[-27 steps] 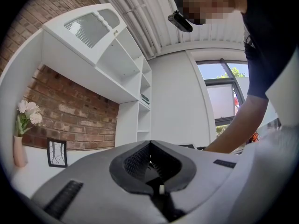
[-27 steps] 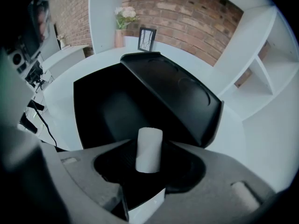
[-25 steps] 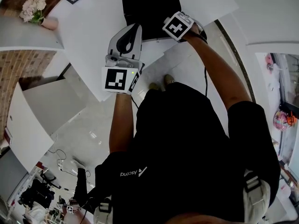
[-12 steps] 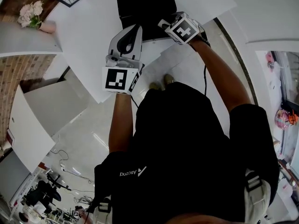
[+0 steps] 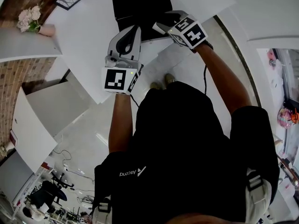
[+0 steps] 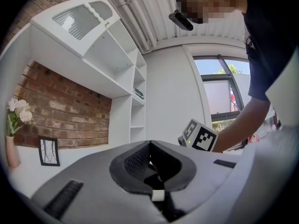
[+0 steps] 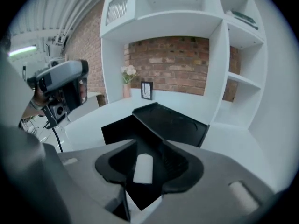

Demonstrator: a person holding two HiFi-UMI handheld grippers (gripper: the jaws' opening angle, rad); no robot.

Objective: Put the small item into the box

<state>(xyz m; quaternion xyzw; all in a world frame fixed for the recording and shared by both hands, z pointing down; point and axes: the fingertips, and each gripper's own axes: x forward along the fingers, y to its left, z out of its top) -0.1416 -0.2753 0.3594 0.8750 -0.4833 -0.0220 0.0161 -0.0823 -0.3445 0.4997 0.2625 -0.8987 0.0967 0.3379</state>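
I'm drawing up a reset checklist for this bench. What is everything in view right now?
box: one, black, lid open, on the table.
table: one, white, bearing the box.
vase of flowers: one, pink with pale blooms, at the table's back by the brick wall.
picture frame: one, black, beside the vase.
shelving: one unit, white, above the table.
white cylinder: one, between the right tool jaws, not pressed; item or tool part, I cannot tell.
left tool: one, grey, jaws shut on nothing, left of the box.
right tool: one, grey, jaws apart and just been closing a little, raised near the box.
person: one, black shirt, an arm reaching to each tool.
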